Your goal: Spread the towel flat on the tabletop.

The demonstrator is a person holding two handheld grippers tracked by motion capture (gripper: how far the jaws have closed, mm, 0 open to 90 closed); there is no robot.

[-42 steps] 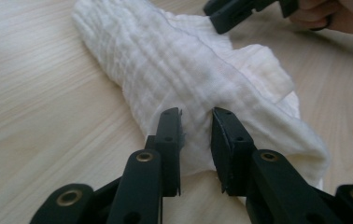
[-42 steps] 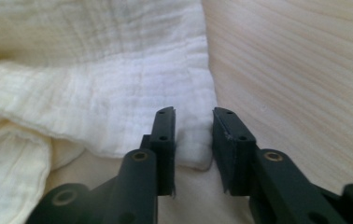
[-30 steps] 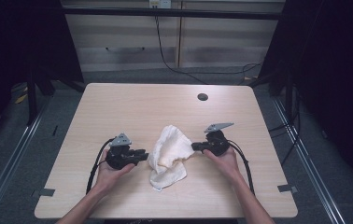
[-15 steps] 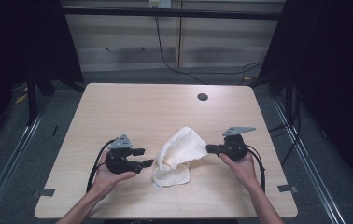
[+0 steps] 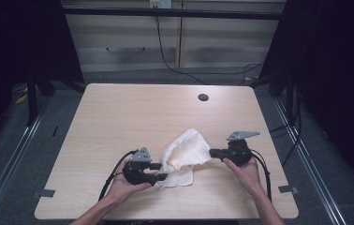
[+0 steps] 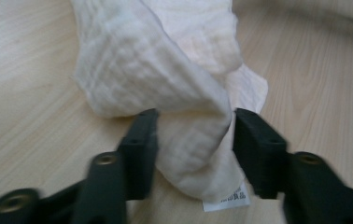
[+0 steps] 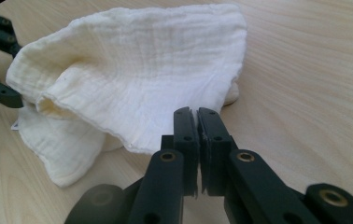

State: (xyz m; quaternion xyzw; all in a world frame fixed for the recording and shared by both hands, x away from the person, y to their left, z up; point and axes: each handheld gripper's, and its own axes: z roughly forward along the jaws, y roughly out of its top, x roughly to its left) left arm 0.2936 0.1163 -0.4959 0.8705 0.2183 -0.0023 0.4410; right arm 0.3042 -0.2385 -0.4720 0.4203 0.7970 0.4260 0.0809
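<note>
R tongs (image 7: 198, 140): jaws pressed together on the edge of the cream crinkled-gauze cotton cloth (image 5: 184, 152), lifting that side off the pale wood-grain table (image 5: 133, 112). L tongs (image 6: 191, 135): jaws apart, just been closing in; a bunched fold of cloth sits between them w/ a white sewn-in label (image 6: 226, 201) at its low end, but the pads don't look to be pressing it yet. In high view I see L tongs (image 5: 158, 172) at cloth's near-left end, R tongs (image 5: 212, 153) at its right end, cloth spanning between, mid-table toward my side. My read on handling: light, soft, limp; drapes and bunches, non-fragile, shouldn't slip given the weave. Best hold, I judge: hemmed edge or corner, not the loose middle.
</note>
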